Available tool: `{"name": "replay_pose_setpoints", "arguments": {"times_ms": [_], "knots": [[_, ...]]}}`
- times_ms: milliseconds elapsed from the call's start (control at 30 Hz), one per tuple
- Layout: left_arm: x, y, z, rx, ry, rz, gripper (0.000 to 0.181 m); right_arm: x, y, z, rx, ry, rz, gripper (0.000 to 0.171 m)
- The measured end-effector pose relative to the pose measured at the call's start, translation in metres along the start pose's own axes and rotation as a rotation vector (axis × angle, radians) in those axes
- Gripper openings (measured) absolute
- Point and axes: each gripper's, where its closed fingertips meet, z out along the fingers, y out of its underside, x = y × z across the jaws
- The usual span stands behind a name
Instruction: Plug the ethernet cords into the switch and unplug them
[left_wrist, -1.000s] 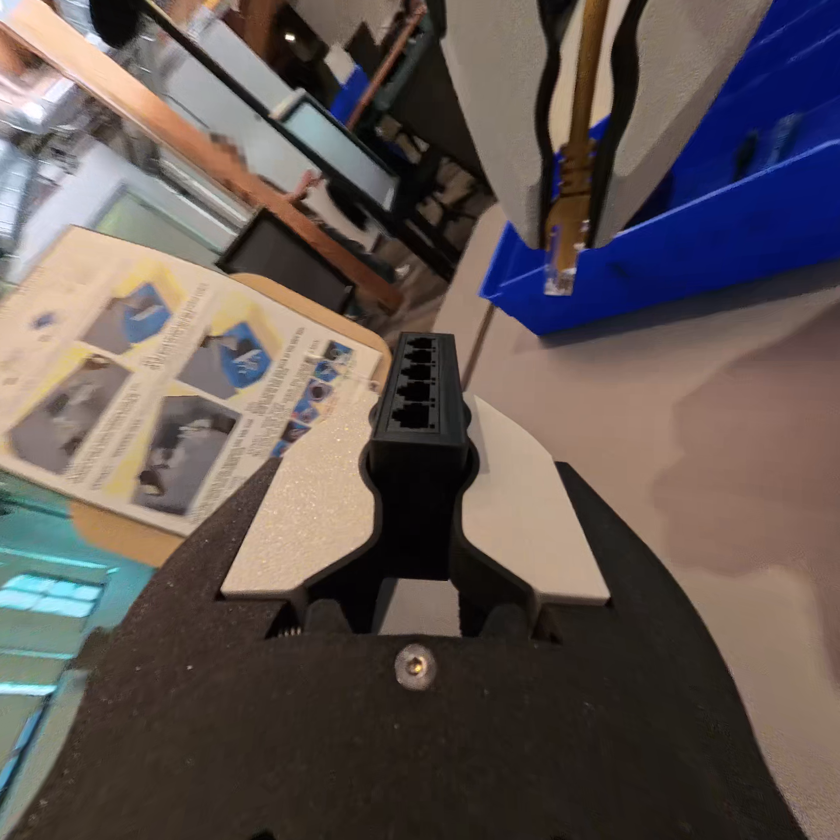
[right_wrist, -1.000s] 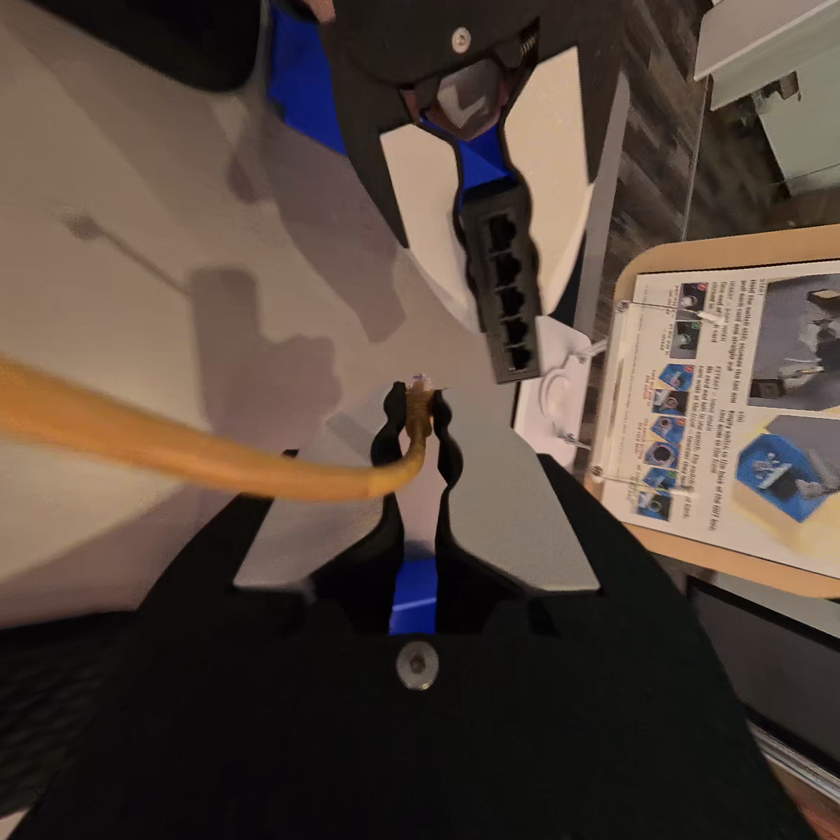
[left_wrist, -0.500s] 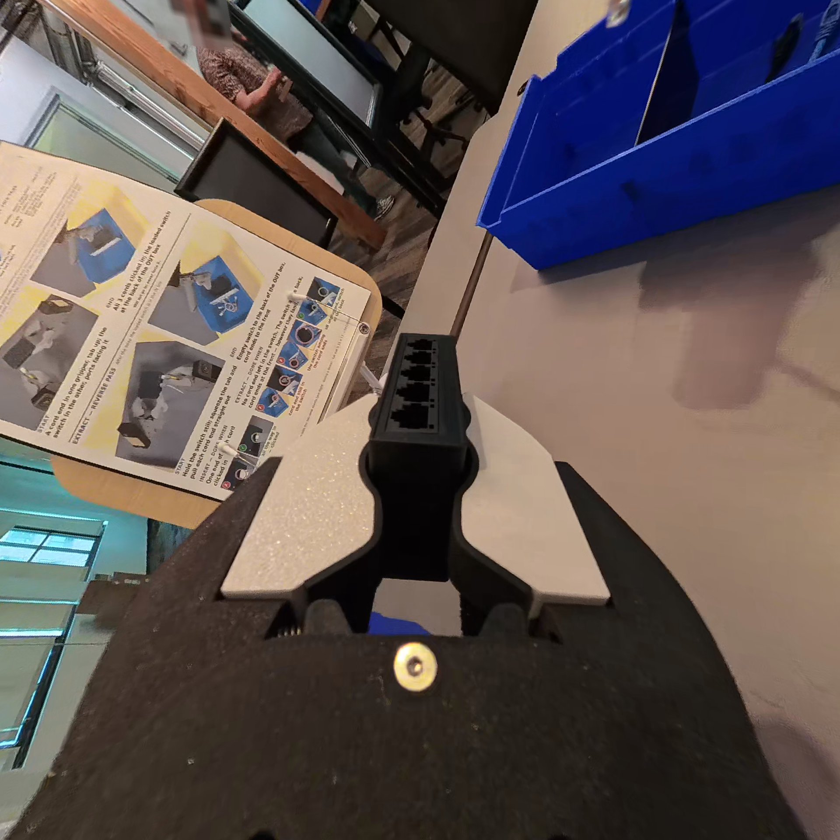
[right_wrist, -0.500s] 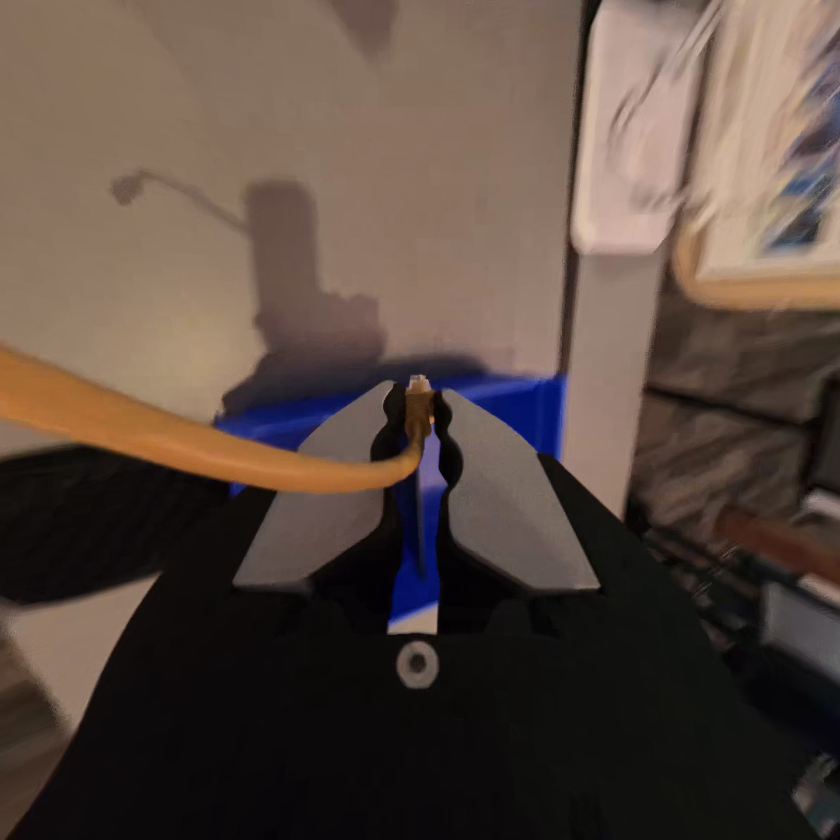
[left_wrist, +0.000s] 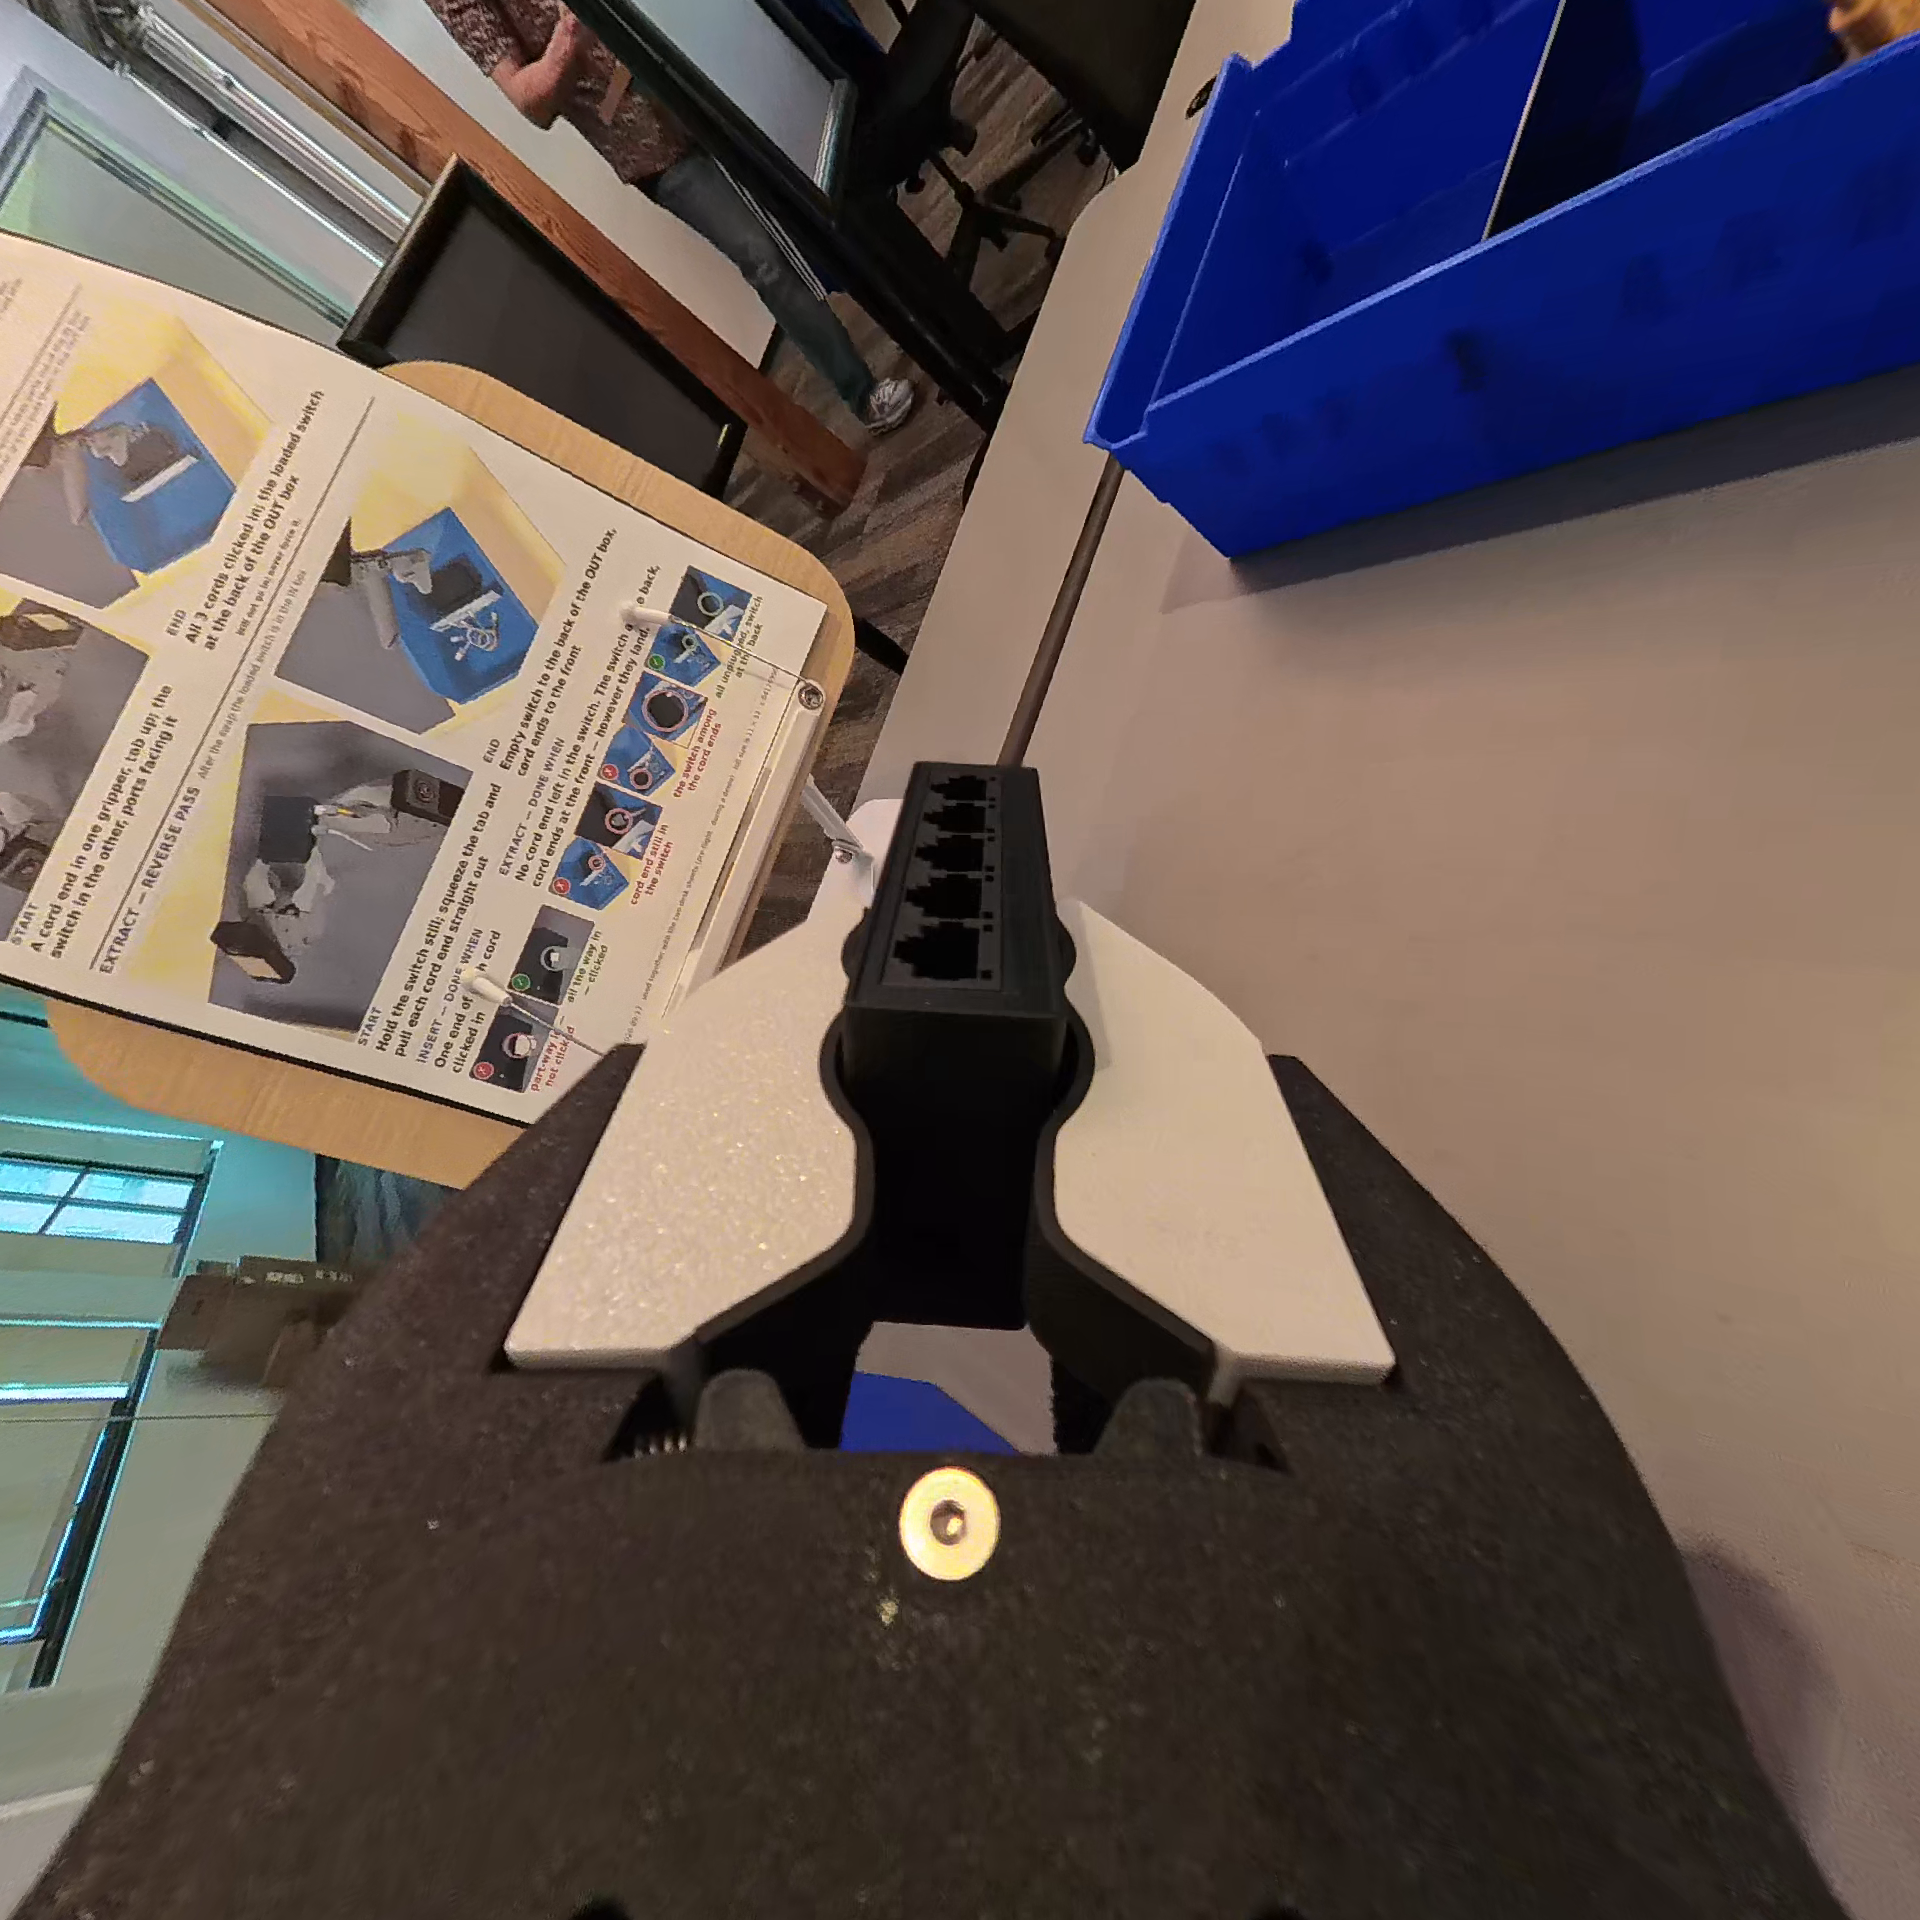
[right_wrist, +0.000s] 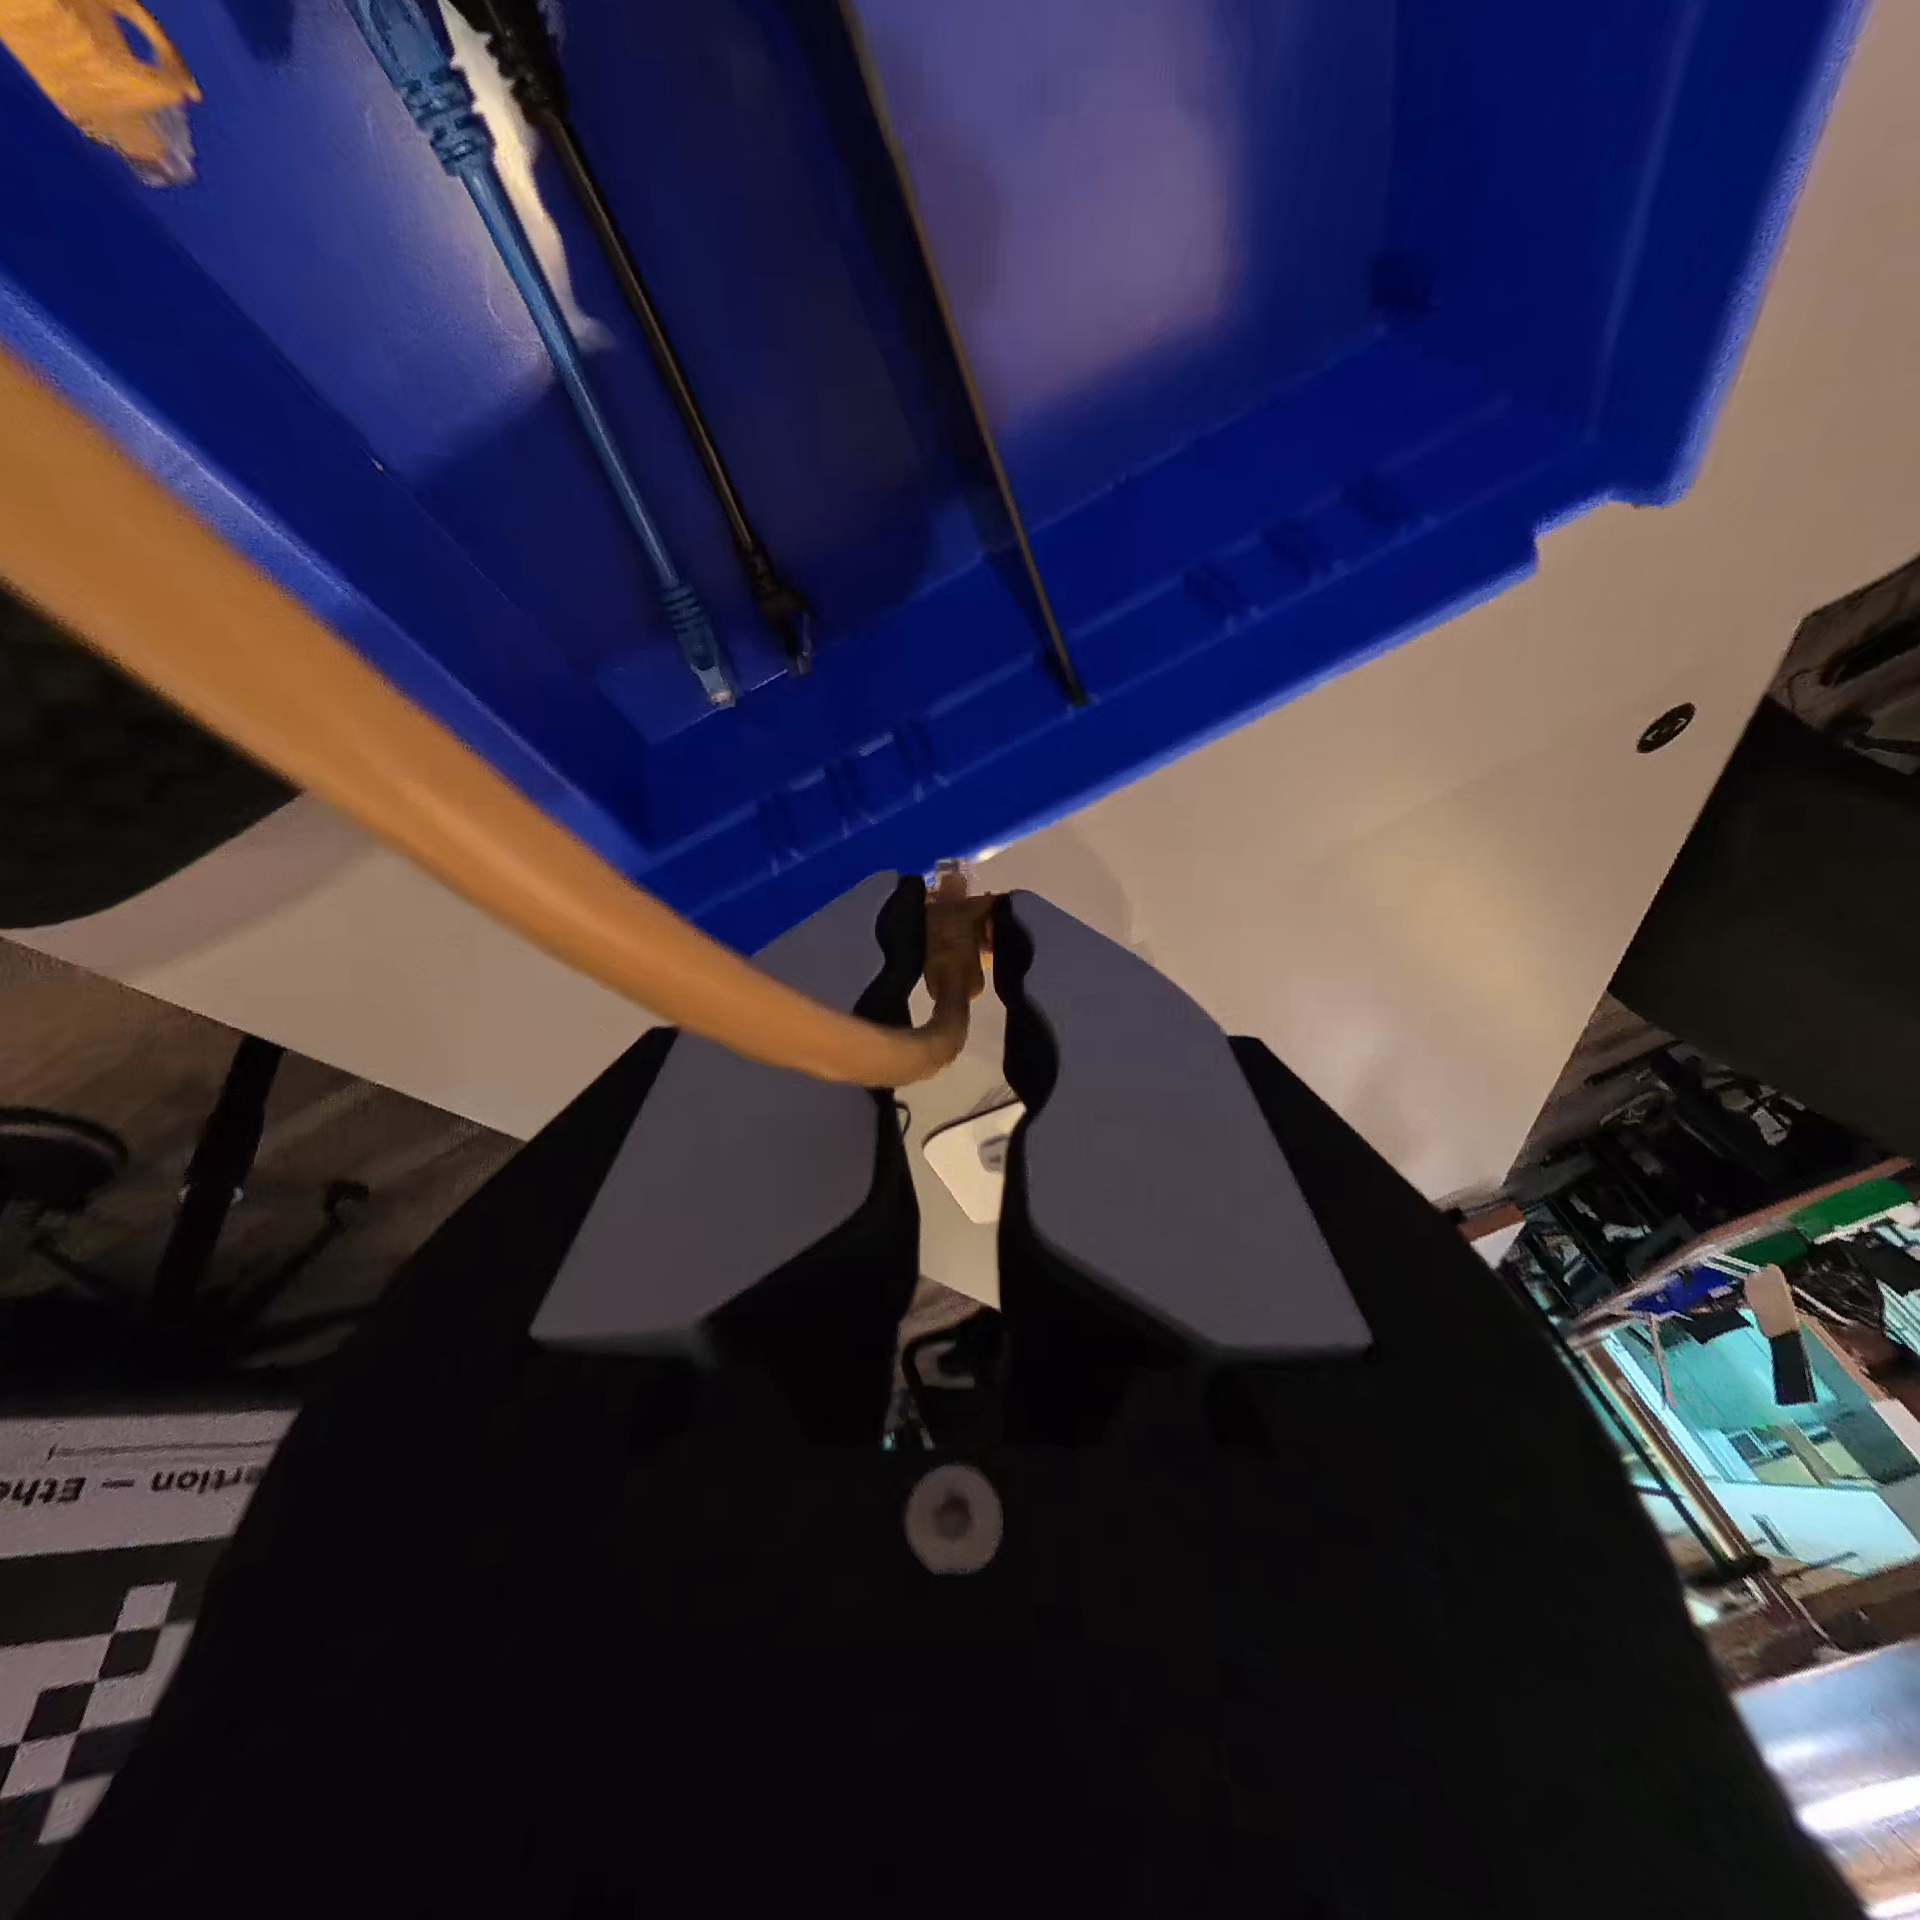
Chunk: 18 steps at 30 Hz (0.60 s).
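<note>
My left gripper (left_wrist: 958, 940) is shut on a black ethernet switch (left_wrist: 961, 914), held above the grey table (left_wrist: 1507, 935) with its row of empty ports facing up and forward. My right gripper (right_wrist: 954, 906) is shut on the plug end of a yellow ethernet cord (right_wrist: 343, 717), which arcs off to the left. It hangs over the near rim of a blue bin (right_wrist: 1143, 582). A blue cord (right_wrist: 540, 343) and a black cord (right_wrist: 665, 353) lie in that bin, and the yellow cord's other plug (right_wrist: 114, 83) shows at its far corner.
A blue divided bin (left_wrist: 1538, 343) stands at the table's far right in the left wrist view. An instruction sheet on a wooden board (left_wrist: 343, 748) stands off the table's left edge. A person's legs (left_wrist: 769, 281) show beyond it. A dark chair (right_wrist: 1787, 914) is at right.
My right gripper has swung away from the switch with the yellow cord and now points at the blue bin. It has left the left wrist view. The switch stays gripped.
</note>
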Motion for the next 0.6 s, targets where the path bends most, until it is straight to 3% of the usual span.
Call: {"name": "replay_pose_setpoints", "arguments": {"times_ms": [300, 600], "knots": [[0.000, -0.002, -0.001, 0.009, 0.001, -0.001, 0.029, -0.030, -0.032, 0.051, -0.067, -0.150, -0.044, 0.012], [0.001, -0.003, 0.000, 0.019, 0.009, -0.006, 0.029, -0.049, -0.060, 0.073, 0.187, -0.290, -0.008, 0.013]]}}
